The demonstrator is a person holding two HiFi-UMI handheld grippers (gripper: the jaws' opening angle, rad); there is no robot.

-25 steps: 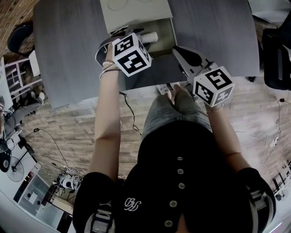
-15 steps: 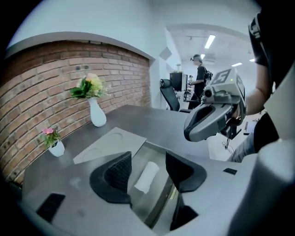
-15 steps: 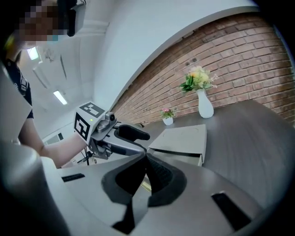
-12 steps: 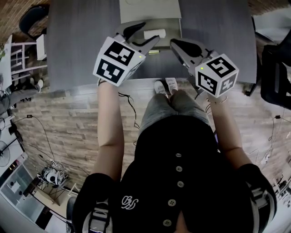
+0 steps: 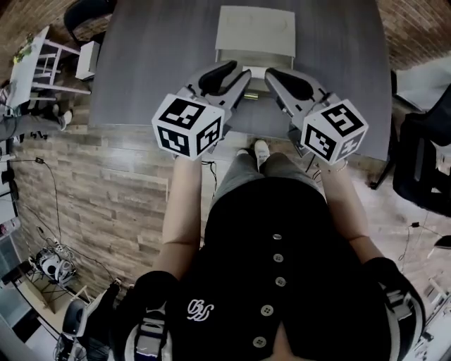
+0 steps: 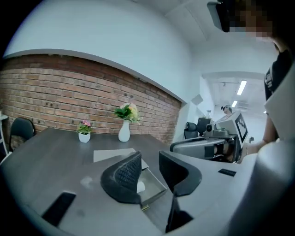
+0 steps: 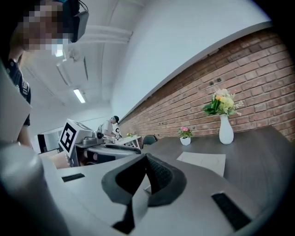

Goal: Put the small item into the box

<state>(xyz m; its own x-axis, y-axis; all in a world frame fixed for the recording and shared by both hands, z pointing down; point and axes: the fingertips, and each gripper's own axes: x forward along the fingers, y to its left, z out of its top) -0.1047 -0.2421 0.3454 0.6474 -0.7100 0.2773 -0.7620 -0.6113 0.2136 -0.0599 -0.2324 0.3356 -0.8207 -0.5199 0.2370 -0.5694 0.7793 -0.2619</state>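
Note:
A shallow grey box lies open at the middle of the grey table, its lid folded flat behind it. In the left gripper view a small white item rests inside the box. My left gripper hovers at the box's near left edge, open and with nothing between its jaws. My right gripper hangs at the near right edge, shut and empty. The two grippers are side by side. A small brass-coloured thing lies at the box's front edge.
A white vase of flowers and a small pot with pink flowers stand at the table's far side by the brick wall. Black chairs stand to the right and at the far left. White shelving is left of the table.
My left gripper has drawn back from over the box to its near edge, beside the right one. The white item stays in the box. The head view has swung to centre the table.

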